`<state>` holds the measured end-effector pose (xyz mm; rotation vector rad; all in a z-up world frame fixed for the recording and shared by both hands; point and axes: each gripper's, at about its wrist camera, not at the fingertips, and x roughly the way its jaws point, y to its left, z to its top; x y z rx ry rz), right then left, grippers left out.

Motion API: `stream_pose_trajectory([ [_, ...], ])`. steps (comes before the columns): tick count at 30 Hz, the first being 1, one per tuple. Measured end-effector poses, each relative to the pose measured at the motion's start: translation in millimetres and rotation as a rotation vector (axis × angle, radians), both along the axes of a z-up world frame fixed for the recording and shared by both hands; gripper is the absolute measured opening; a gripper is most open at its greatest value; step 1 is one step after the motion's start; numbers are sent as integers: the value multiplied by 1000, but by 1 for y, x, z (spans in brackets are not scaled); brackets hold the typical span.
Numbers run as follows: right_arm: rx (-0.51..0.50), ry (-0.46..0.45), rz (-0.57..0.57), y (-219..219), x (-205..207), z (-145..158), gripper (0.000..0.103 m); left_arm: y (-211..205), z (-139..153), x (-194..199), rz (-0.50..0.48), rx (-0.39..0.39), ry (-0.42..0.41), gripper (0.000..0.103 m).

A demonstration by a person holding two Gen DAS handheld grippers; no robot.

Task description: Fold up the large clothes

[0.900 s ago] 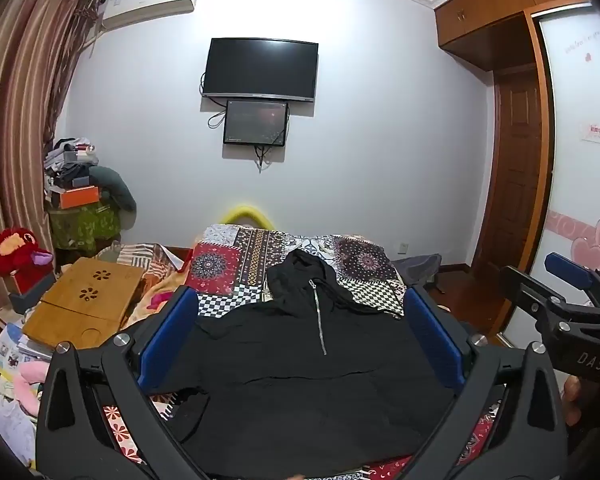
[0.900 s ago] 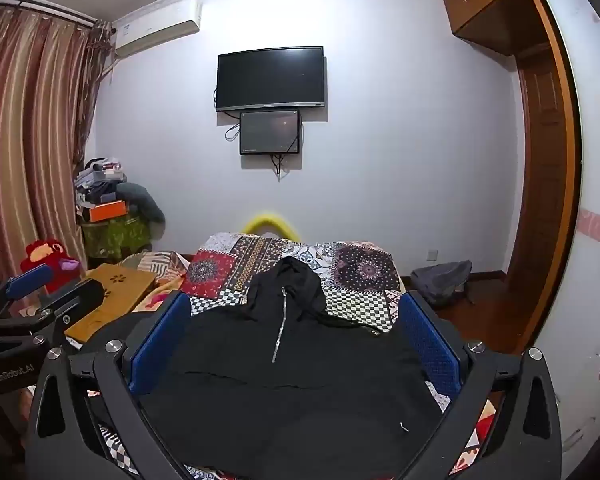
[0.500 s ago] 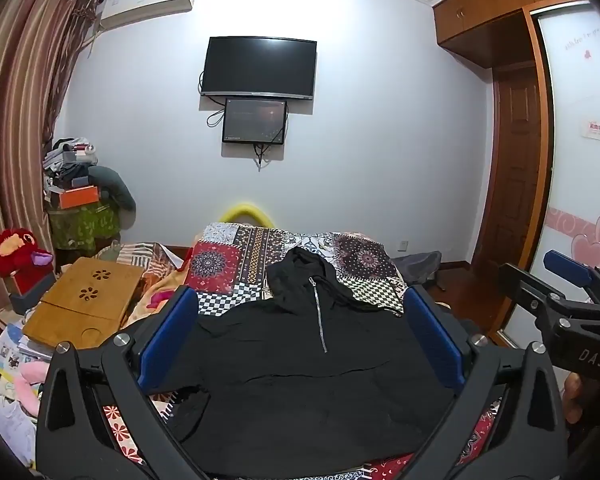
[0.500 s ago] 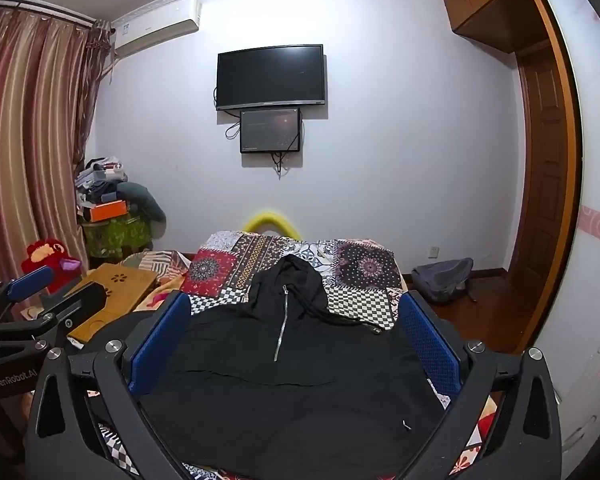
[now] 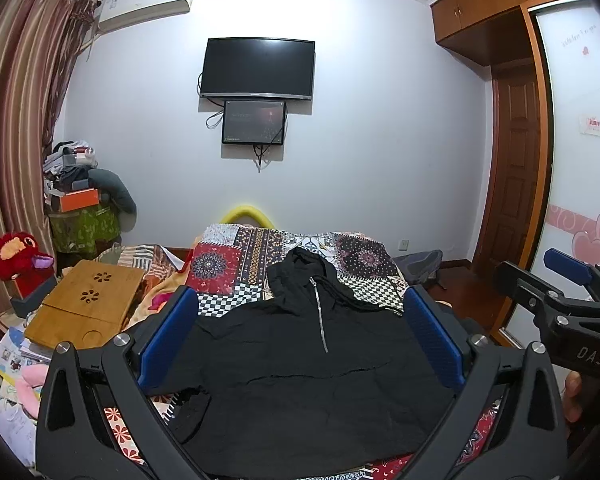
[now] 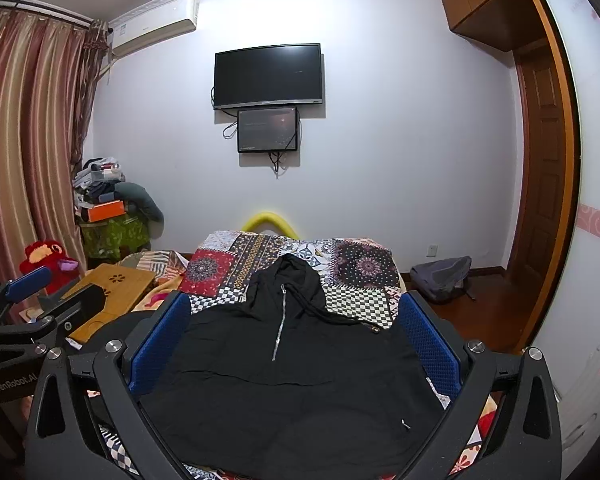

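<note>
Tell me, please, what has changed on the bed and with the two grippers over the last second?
Nothing has visibly changed. The black hoodie lies spread flat on the patchwork quilt, hood toward the far wall. The left gripper and right gripper hang wide open above it, holding nothing.

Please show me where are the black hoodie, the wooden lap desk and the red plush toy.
black hoodie (image 5: 300, 380): left wrist view, chest fabric below the zipper.
wooden lap desk (image 5: 88, 304): left wrist view, its top board.
red plush toy (image 6: 46, 256): right wrist view, its head.
</note>
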<state>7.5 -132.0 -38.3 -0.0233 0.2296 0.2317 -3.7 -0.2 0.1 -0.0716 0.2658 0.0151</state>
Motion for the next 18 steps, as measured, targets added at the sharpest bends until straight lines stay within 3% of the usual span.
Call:
stream_pose_trajectory([
  [18,8,12,1,-3,3,1,103,-7,-3,5,6,12,4,103],
])
